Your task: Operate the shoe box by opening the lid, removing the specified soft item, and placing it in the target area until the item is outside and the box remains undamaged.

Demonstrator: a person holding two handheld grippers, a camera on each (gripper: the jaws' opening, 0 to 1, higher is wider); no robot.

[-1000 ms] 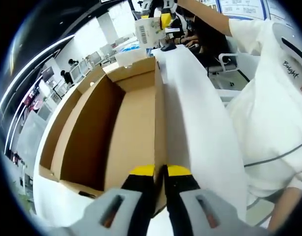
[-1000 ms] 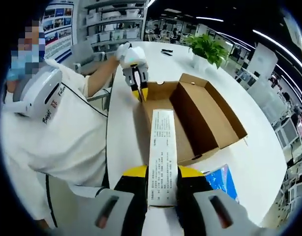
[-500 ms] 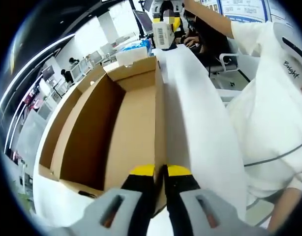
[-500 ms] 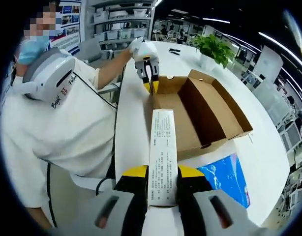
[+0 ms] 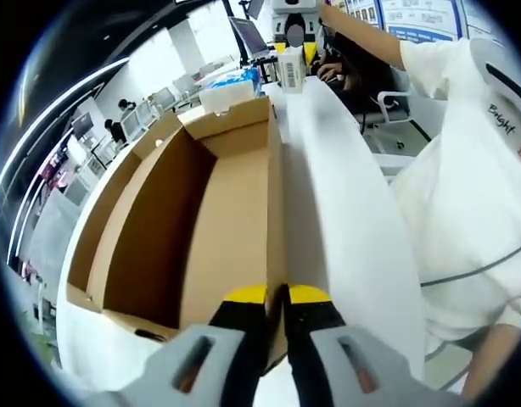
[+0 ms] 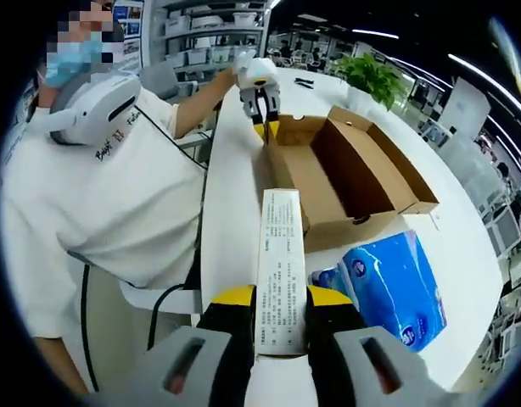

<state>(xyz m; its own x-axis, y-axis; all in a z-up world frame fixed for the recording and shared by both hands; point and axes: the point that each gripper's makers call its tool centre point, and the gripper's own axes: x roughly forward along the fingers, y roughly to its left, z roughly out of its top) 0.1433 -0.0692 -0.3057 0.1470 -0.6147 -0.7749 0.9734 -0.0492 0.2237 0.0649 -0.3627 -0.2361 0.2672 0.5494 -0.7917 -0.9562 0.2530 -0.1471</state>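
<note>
Carried farther from the open brown cardboard shoe box (image 6: 345,174), the right tongs (image 6: 280,298) clamp a long white printed packet (image 6: 280,267) lengthwise beside a blue plastic pack (image 6: 396,284) on the white table (image 6: 231,212), while the left tongs (image 5: 276,295) pinch the box's near wall.

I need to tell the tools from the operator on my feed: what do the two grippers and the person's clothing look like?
Each gripper has pale grey jaw housings with slotted openings, black jaws and yellow tips: left gripper, right gripper. Seen in the right gripper view, the left gripper's body is white. The person wears a white short-sleeved shirt with small dark lettering and a thin dark seam line.
</note>
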